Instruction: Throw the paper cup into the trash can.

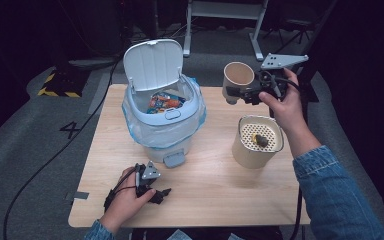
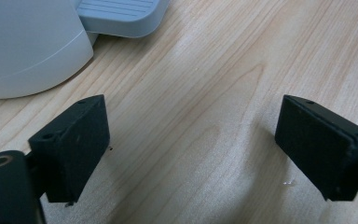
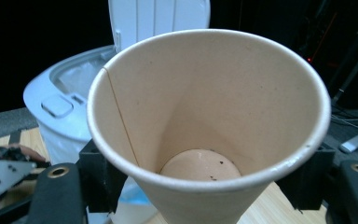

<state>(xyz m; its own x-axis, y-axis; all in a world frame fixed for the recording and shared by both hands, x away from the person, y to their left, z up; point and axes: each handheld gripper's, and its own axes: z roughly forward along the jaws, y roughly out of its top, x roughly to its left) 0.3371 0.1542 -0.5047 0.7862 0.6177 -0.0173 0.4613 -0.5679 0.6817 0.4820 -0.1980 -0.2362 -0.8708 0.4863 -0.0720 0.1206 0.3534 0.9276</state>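
Dark floor around wooden table. Yellow-black hazard tape upper left of frame, chalked "4" mark left, black cable snaking lower left. White desk frame legs top centre.

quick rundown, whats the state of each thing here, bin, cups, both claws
trash bin: lid up, lined with a bag, colourful rubbish inside
paper cup: held off the table, nearly empty, a few dark specks at the bottom
strainer container: upright on the table, dark lump on its perforated top
left claw: open, low over the table
right claw: shut on the paper cup
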